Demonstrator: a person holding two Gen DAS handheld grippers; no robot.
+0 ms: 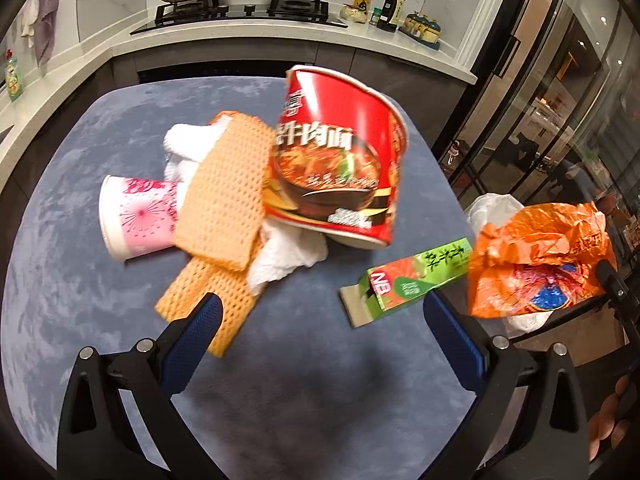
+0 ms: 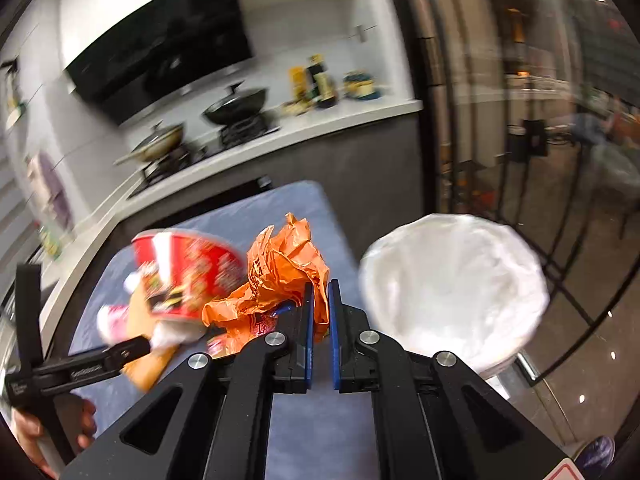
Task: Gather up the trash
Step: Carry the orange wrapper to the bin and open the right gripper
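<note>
The desk [image 1: 100, 140] is covered with a blue-grey soft cloth and stands before a white kitchen worktop [image 1: 280, 40] with a gas stove [image 1: 240, 14] and two lidded pans. Dark glass doors [image 1: 560, 100] close the room beside the desk's right edge.

In the middle of the desk lies a pile of trash: a red noodle cup [image 1: 336, 160], a pink paper cup [image 1: 136, 216] on its side, orange foam net [image 1: 224, 204] and white tissue [image 1: 288, 256]. A green carton [image 1: 416, 280] lies near the right edge.

The left gripper [image 1: 320, 320] has its jaws wide apart with nothing between them. The right gripper [image 2: 320, 304] has its jaws closed on a crumpled orange wrapper [image 2: 280, 268], lifted off the desk's right edge near a bin lined with a white bag [image 2: 452, 288].

The right wrist view is blurred, so the pile there is hard to make out.
</note>
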